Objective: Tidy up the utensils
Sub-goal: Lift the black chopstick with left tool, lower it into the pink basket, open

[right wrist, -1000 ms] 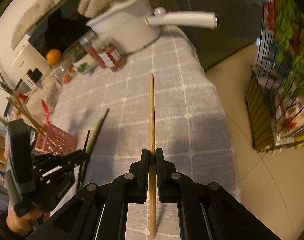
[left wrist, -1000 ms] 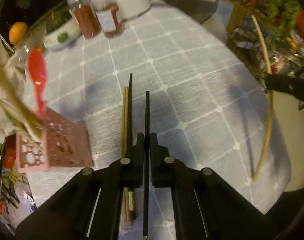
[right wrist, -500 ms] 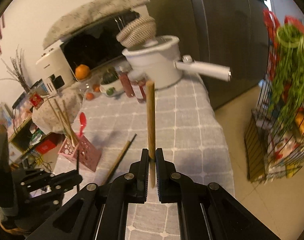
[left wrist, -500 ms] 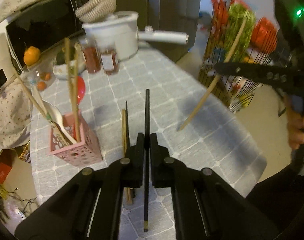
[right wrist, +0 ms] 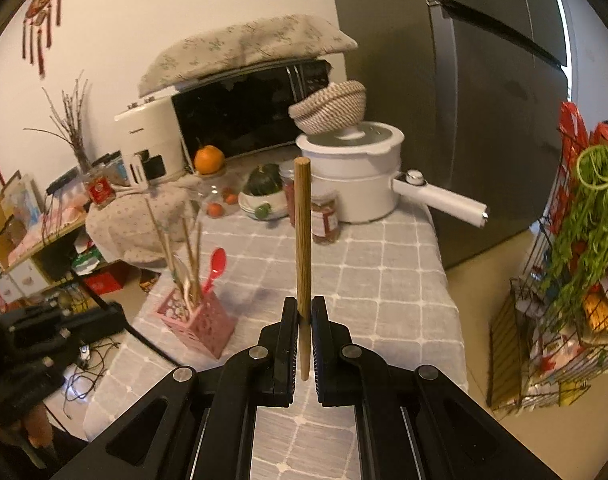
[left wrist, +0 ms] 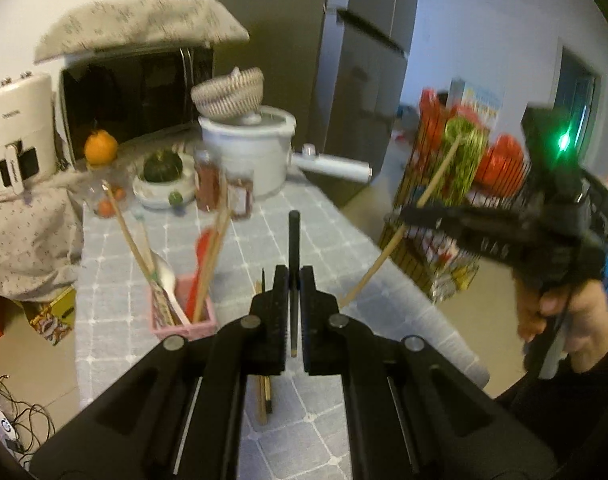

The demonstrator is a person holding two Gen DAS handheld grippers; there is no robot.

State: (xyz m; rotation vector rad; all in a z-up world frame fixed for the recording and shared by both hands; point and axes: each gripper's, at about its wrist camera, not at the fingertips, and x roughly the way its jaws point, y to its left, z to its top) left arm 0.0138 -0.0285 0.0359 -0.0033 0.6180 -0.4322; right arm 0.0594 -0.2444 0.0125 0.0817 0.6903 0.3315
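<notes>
Nearest you, your left gripper (left wrist: 292, 304) is clenched on a black chopstick (left wrist: 293, 248), a thin, smooth, dark stick held about mid-length so it points straight out toward twelve o'clock with its tip clear of the table; gripping it near the middle looks meant to keep it balanced for dropping into a holder

Your right gripper (right wrist: 303, 334) is likewise clamped on a wooden chopstick (right wrist: 303, 236), pale, matte and round, thicker at the far end; in the left view it (left wrist: 400, 236) slants across at about two o'clock, well above the table (left wrist: 272, 216)

Directly under your left gripper, at six o'clock, two more chopsticks (left wrist: 263, 396) lie flat on the cloth, one pale and one dark, side by side and not yet collected

At about ten o'clock from the left gripper stands the pink holder (left wrist: 184, 320), a square plastic box with a punched pattern on its walls; in the right view it (right wrist: 200, 322) sits at nine o'clock. It already carries several wooden chopsticks, a white spoon and a red spoon (right wrist: 216, 264), all leaning outward, so it is most likely where both held sticks should go, thin end down

The table wears a grey quilted cloth with pale grid lines, soft enough that sticks will not roll far

Farthest, at twelve o'clock, a glossy white pot (right wrist: 356, 172) with a long handle carries a woven basket (right wrist: 330, 106), with two jars (right wrist: 324, 216) in front
</notes>
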